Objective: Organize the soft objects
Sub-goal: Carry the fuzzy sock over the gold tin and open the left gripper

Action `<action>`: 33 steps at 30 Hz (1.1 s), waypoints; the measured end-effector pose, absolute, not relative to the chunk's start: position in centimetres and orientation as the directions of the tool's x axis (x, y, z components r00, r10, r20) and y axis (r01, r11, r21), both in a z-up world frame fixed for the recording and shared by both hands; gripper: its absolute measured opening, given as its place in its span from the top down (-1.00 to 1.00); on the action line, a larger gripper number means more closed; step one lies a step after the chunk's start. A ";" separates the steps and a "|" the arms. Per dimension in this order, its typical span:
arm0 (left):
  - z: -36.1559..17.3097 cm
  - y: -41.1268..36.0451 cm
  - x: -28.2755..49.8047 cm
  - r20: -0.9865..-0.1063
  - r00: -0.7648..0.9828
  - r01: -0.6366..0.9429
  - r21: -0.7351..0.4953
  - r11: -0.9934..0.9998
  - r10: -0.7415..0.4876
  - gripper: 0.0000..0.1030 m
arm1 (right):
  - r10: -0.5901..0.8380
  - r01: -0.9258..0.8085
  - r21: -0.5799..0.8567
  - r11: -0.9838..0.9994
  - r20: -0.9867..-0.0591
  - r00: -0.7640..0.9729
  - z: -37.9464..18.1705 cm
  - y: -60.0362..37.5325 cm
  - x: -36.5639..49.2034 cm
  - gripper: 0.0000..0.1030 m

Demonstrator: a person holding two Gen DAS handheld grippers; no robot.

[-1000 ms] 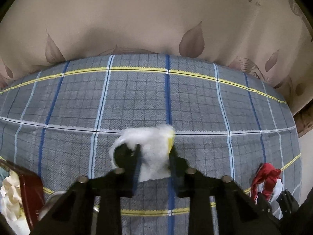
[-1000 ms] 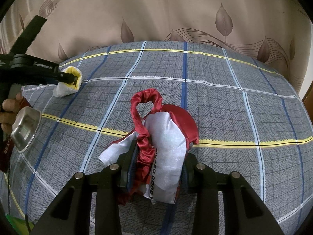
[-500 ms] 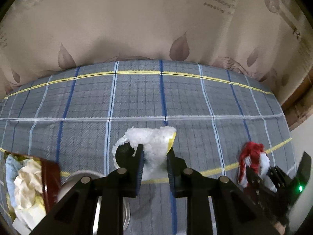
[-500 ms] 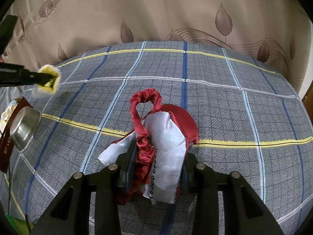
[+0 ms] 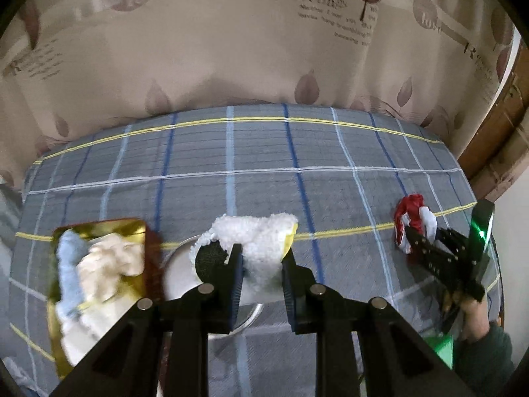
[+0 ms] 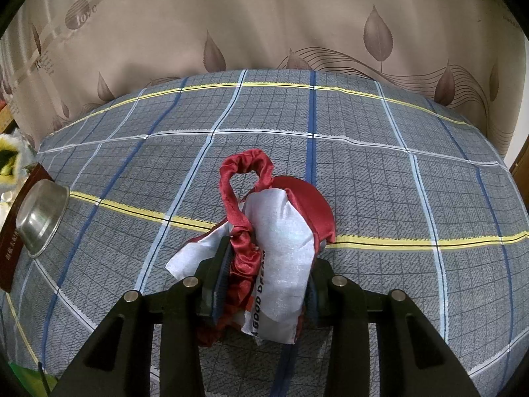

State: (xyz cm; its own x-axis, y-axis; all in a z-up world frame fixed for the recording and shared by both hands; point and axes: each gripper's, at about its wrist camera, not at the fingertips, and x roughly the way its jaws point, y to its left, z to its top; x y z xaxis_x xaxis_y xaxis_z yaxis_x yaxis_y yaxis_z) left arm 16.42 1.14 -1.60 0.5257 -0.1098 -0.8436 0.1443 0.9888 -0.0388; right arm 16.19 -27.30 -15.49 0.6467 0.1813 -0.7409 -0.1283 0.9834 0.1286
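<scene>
My left gripper point(image 5: 261, 264) is shut on a fluffy white and yellow soft item point(image 5: 258, 241) and holds it in the air above a steel bowl point(image 5: 185, 274). A gold-lined box point(image 5: 99, 284) to the left holds a blue cloth and a cream soft item. My right gripper point(image 6: 264, 274) is shut on a red and white cloth bundle point(image 6: 274, 231) with printed letters, low over the plaid bed cover point(image 6: 396, 198). The bundle also shows in the left wrist view point(image 5: 413, 221), at the right.
The steel bowl point(image 6: 43, 218) and the dark red box side point(image 6: 13, 258) sit at the left edge in the right wrist view. A beige leaf-print curtain point(image 5: 264, 49) hangs behind the bed. A wooden frame point(image 5: 496, 152) stands at the right.
My left gripper has lifted and pulled back leftward with the fluffy item, so the box and bowl now lie under it. My right gripper and its bundle have stayed in place.
</scene>
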 end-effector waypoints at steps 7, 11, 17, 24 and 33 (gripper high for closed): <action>1.5 6.9 14.1 -0.822 0.568 0.076 0.022 0.997 -0.025 0.58 | 0.175 -0.127 0.121 0.984 -0.742 0.647 -15.5 -27.2 16.1 0.30; 2.1 10.5 13.6 -0.819 0.573 0.019 0.064 0.998 0.042 0.58 | 0.172 -0.127 0.117 0.985 -0.742 0.647 -15.5 -27.2 16.2 0.30; 0.7 14.7 14.3 -0.831 0.544 -0.054 0.099 0.994 0.113 0.58 | 0.173 -0.128 0.118 0.985 -0.742 0.647 -15.5 -27.2 16.1 0.30; -2.6 17.1 16.1 -0.860 0.495 -0.090 0.091 0.992 0.124 0.57 | 0.174 -0.128 0.119 0.985 -0.742 0.647 -15.5 -27.2 16.2 0.30; -5.3 17.7 17.6 -0.881 0.456 -0.107 0.088 0.990 0.128 0.30 | 0.172 -0.128 0.117 0.985 -0.743 0.647 -15.6 -27.2 16.2 0.30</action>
State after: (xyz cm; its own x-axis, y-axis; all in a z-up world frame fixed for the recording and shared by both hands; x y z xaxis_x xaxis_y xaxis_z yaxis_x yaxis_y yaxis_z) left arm 17.60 17.70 -5.31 0.4561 0.1278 -0.8807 -0.1075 0.9903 0.0880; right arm 16.17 -27.23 -15.56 0.6473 0.1719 -0.7426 -0.1278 0.9849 0.1166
